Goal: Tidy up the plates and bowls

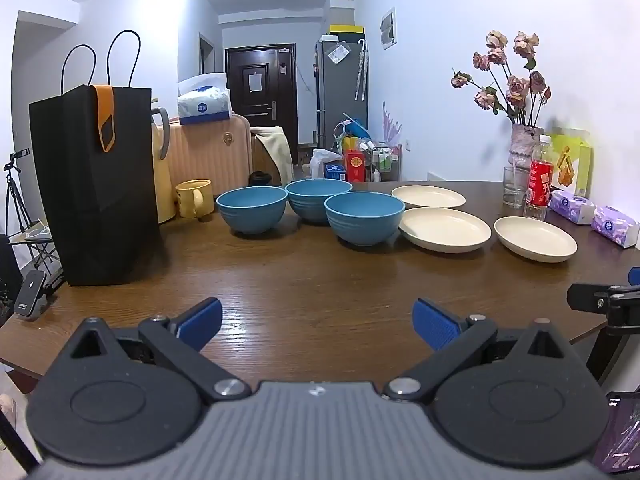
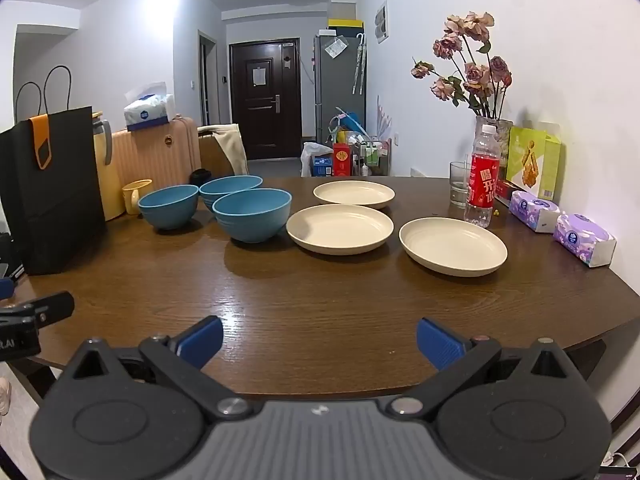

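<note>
Across the middle of both frames runs a brown table (image 2: 320, 292) with the dishes spread out singly, so by the look of it nothing has been organized yet. Left of centre in the right wrist view sit three blue bowls: the left bowl (image 2: 169, 205), the back bowl (image 2: 230, 186) and the near bowl (image 2: 252, 214). The back and near ones overlap in the frame and may be touching, though I cannot tell from this angle; none is nested in another. Right of centre lie three cream plates, each flat on the wood: the far plate (image 2: 354, 193), the middle plate (image 2: 340, 228) and the right plate (image 2: 453, 245), close together but not stacked. At the bottom of its own frame the left gripper (image 1: 318, 322) is spread wide with nothing between its blue pads, low over bare wood and well apart from the bowls. The right gripper (image 2: 320, 342) is likewise released and empty, near the table edge, short of the plates. Judging from this, the whole job remains: gather the bowls into one stack and the plates into another. A red-labelled bottle (image 2: 483, 178) and a glass (image 2: 459, 184) stand just beyond the right plate, so that side leaves less room for reaching.
</note>
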{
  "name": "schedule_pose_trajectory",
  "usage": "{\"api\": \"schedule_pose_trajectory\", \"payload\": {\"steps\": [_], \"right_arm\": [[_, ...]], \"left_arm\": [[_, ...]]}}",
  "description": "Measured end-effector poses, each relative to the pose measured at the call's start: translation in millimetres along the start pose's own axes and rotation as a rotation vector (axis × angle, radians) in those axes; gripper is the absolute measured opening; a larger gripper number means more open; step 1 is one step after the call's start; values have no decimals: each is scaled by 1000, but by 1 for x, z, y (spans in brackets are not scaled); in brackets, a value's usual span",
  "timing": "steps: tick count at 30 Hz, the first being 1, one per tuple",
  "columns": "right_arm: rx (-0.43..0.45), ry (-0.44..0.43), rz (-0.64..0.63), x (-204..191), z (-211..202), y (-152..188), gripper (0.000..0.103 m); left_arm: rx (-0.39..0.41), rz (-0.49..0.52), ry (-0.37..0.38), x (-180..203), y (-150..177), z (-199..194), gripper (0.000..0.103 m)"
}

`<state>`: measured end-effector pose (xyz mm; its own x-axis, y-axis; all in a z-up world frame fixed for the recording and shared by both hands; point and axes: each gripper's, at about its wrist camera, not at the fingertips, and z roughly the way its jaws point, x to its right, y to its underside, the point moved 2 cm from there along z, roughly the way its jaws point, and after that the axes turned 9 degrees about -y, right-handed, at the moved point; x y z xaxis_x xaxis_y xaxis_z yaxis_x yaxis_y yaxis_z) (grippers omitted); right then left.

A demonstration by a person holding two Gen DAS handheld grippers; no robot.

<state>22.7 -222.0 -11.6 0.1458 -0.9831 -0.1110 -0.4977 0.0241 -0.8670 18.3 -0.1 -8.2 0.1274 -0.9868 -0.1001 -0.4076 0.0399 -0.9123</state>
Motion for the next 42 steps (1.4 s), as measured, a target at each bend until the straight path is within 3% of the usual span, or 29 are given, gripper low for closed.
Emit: {"api": "schedule_pose_trajectory", "payload": {"steps": [42], "right_arm": [[-5,-12,10,1,4,2,103]], "left_arm": [[-2,1,2,-3,-1,0,103]]}}
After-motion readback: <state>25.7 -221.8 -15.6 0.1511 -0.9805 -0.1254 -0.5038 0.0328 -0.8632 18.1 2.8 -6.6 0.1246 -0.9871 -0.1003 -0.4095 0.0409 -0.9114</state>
